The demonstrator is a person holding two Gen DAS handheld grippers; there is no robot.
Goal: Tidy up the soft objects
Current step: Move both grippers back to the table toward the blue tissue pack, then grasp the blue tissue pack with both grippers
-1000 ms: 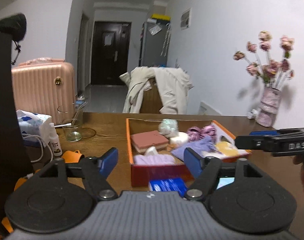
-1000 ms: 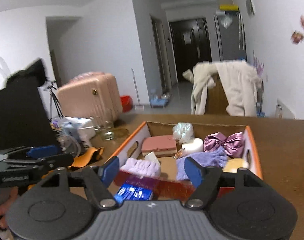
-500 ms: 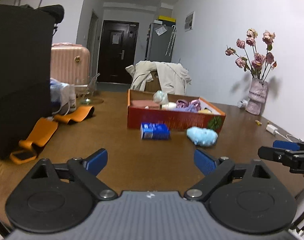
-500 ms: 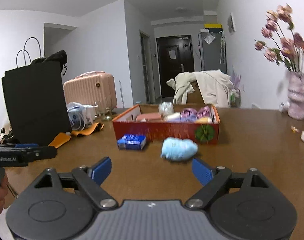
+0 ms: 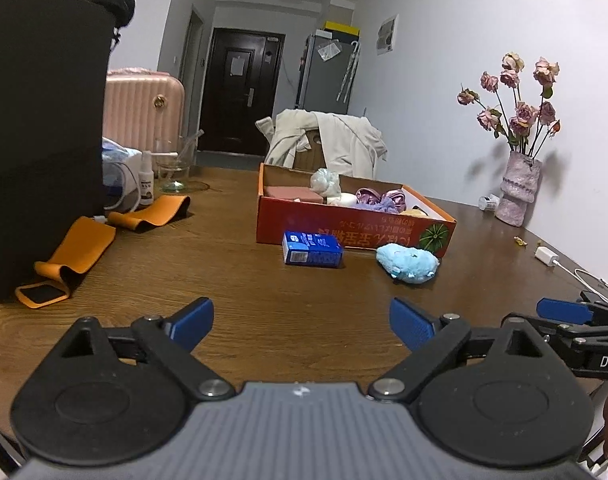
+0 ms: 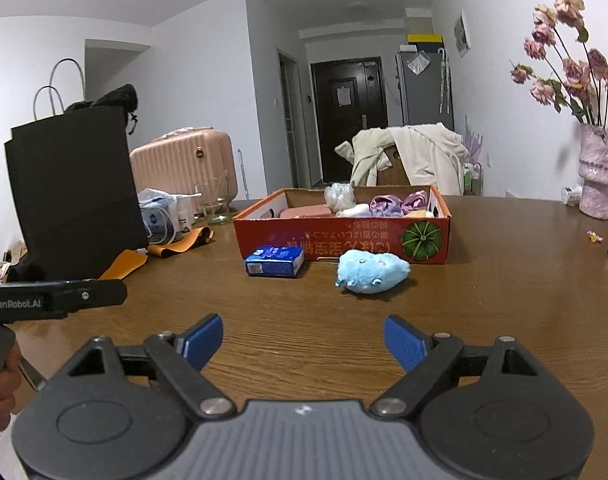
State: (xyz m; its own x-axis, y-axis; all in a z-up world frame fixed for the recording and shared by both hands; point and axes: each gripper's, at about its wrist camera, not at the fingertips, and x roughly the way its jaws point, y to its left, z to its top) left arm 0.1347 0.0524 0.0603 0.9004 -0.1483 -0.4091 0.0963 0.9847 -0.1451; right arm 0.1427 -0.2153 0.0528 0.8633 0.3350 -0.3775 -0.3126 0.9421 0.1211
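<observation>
An orange cardboard box [image 5: 356,230] [image 6: 344,236] sits mid-table, holding a pink sponge [image 5: 293,193], purple cloths [image 5: 378,199] and other soft items. A light blue plush toy [image 5: 408,263] [image 6: 372,271] lies on the table in front of the box. A blue tissue pack [image 5: 312,249] [image 6: 275,261] lies to its left. My left gripper [image 5: 301,326] is open and empty, well short of them. My right gripper [image 6: 304,342] is open and empty too, near the table's front.
A black paper bag [image 5: 39,140] [image 6: 73,188] stands at the left with orange straps [image 5: 75,248] beside it. A glass [image 5: 173,170], small bottle and tissue bag are behind. A vase of dried roses [image 5: 518,192] and a white charger [image 5: 546,256] are at the right.
Both grippers have pulled back from over the box to the table's near edge. The blue plush and tissue pack now show in front of the box. Little movement in the last half second.
</observation>
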